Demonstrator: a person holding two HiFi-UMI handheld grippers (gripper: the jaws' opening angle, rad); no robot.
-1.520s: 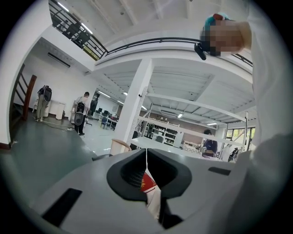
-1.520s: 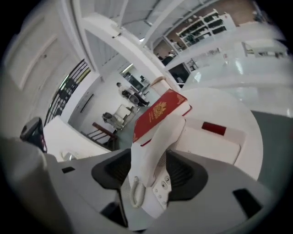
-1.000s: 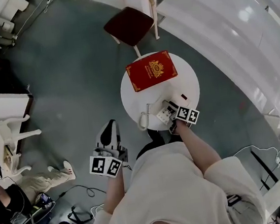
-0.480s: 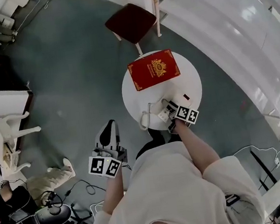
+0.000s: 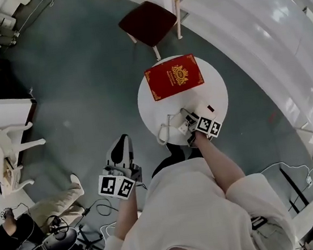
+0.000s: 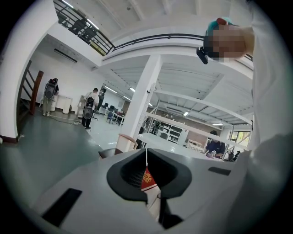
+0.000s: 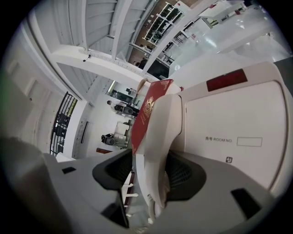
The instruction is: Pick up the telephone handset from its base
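Handset point(image 7: 160, 132) stood upright between the right gripper's point(image 7: 151, 155) jaws, at the left side of its white base point(image 7: 229, 123). The right pad lay against it, while a thin slit showed on the left, so the jaws were around it but not clenched. The base carried a small red window point(image 7: 226, 80) near its top edge.

From the head view, the phone sat at the near rim of a round white table point(image 5: 212, 94), with its cord point(image 5: 163, 132) looping down over the table's left edge. A red book point(image 5: 174, 77) with a gold crest lay flat on the far half, apart from the phone and clear of the gripper. A wooden chair point(image 5: 149, 20) with a dark seat stood just beyond the table.

The left gripper point(image 6: 147, 157) hung off the table to the left, over the grey floor point(image 5: 83, 91). Its jaws were pressed together with nothing between them, leaving only a sliver through which the book showed.
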